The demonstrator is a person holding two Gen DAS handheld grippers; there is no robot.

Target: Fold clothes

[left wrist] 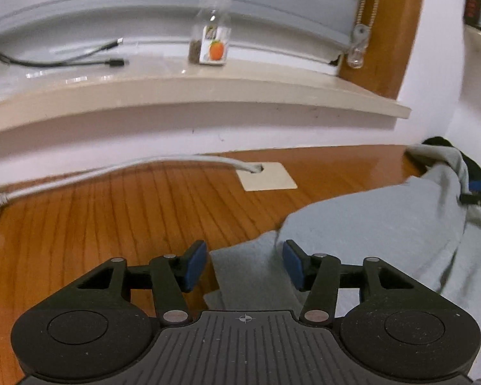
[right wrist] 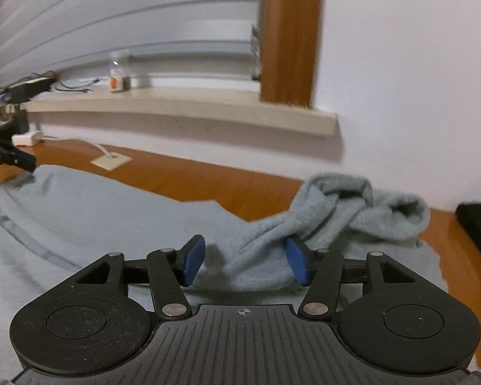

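Sweatshirt [right wrist: 80,211] between open tool [right wrist: 244,261] pads

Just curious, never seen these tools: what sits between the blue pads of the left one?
In the left wrist view, the edge of the pale grey garment lies between the left gripper's open blue pads, on the wooden table; neither pad presses it.

A garment [left wrist: 385,224] is lying on the tabletop [left wrist: 128,218], at four o'clock from a cable plate [left wrist: 266,176]. A jar [left wrist: 211,45] is sitting on the sill [left wrist: 176,93] at twelve o'clock.
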